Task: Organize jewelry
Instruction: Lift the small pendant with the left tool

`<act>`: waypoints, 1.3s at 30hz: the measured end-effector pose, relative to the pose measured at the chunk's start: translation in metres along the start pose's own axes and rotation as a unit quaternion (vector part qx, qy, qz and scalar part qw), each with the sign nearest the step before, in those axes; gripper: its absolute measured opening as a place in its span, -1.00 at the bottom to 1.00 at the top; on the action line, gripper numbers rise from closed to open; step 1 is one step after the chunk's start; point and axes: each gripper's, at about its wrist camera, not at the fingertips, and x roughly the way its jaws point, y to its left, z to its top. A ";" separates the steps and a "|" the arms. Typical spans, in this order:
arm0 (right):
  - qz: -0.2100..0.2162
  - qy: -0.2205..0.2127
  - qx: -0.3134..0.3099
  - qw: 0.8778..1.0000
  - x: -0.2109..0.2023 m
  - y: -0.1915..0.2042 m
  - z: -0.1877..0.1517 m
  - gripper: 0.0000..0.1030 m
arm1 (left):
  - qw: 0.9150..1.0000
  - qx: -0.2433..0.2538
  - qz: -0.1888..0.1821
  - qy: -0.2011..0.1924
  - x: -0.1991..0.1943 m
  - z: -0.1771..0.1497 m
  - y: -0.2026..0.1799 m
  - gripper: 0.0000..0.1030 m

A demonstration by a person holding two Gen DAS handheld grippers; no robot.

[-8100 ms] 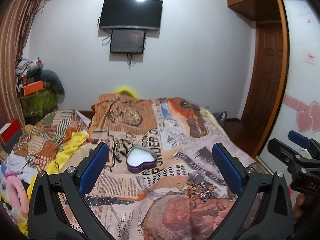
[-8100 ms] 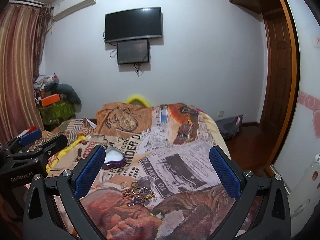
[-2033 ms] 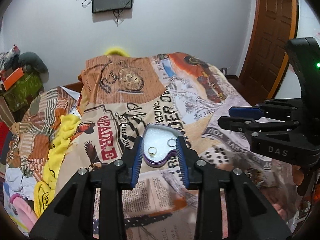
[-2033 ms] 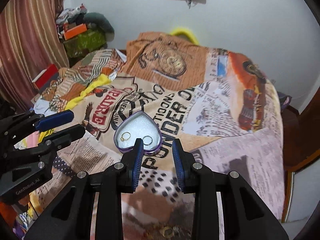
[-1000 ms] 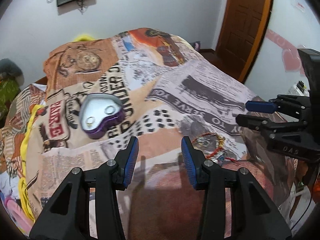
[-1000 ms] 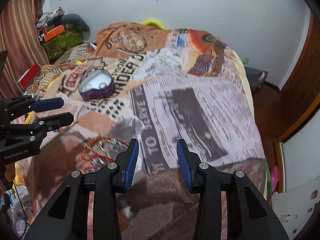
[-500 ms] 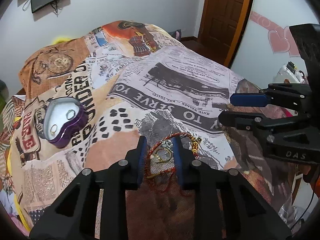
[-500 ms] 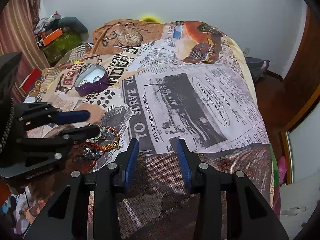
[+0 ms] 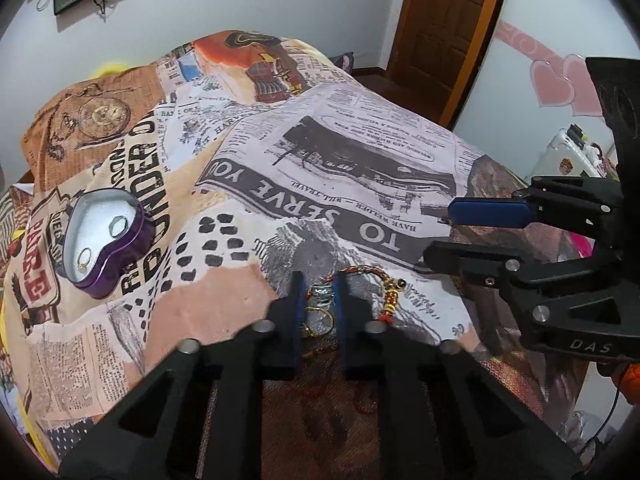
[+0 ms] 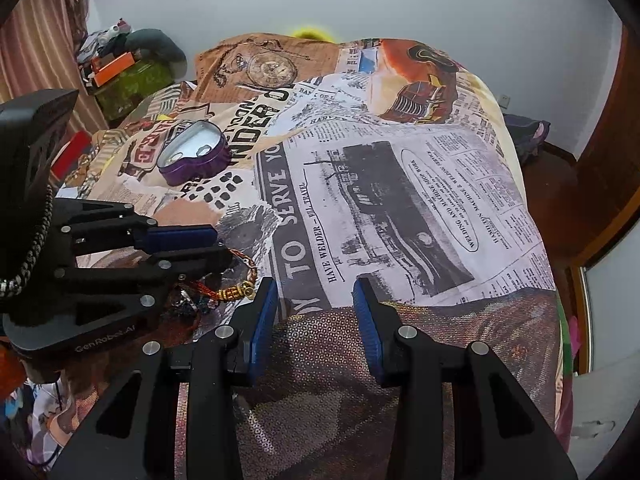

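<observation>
Jewelry pile (image 9: 320,308): I see it on the bedspread (image 9: 360,152) at about 6 o'clock in my left view, and at 8 o'clock in my right view (image 10: 224,288); a tangle of red cord, gold beads and rings.
Left gripper (image 9: 319,304): my jaws stand narrow, a small gap between the blue pads, tips down in the pile. A gold ring (image 9: 318,320) and a silvery piece (image 9: 320,294) lie in the gap. I cannot tell whether the pads press on either one.
Left gripper, right view (image 10: 188,244): it comes in from 9 o'clock, fingers stacked close, tips over the near edge of the pile.
Right gripper (image 10: 316,312): my jaws stand part open, wider than the left pair, with nothing between them but printed cloth. I cannot tell if the tips touch the bedspread. In my left view it sits at 3 o'clock (image 9: 448,232), just beside the pile and apart from it.
Bracelet (image 9: 390,296): gold beads on red cord, at the pile's edge toward the right gripper.
Tin (image 9: 104,236): purple, heart-shaped, open, at 9 o'clock in my left view, well apart from the pile. Two rings lie on its pale lining, one silver (image 9: 118,226), one gold (image 9: 84,260).
</observation>
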 end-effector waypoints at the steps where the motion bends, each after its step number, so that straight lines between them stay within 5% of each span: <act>1: 0.000 0.000 0.000 1.000 0.000 0.001 0.000 -0.30 | 1.000 0.002 0.000 -0.002 0.000 0.000 -0.001 -0.82; 25: 0.026 -0.002 0.000 1.000 -0.007 0.017 0.009 -0.30 | 0.995 -0.048 -0.001 -0.084 -0.072 -0.005 0.029 -0.83; 39: 0.041 0.020 -0.011 0.999 0.022 0.035 0.031 -0.30 | 0.994 -0.074 0.044 -0.064 -0.067 -0.039 0.064 -0.83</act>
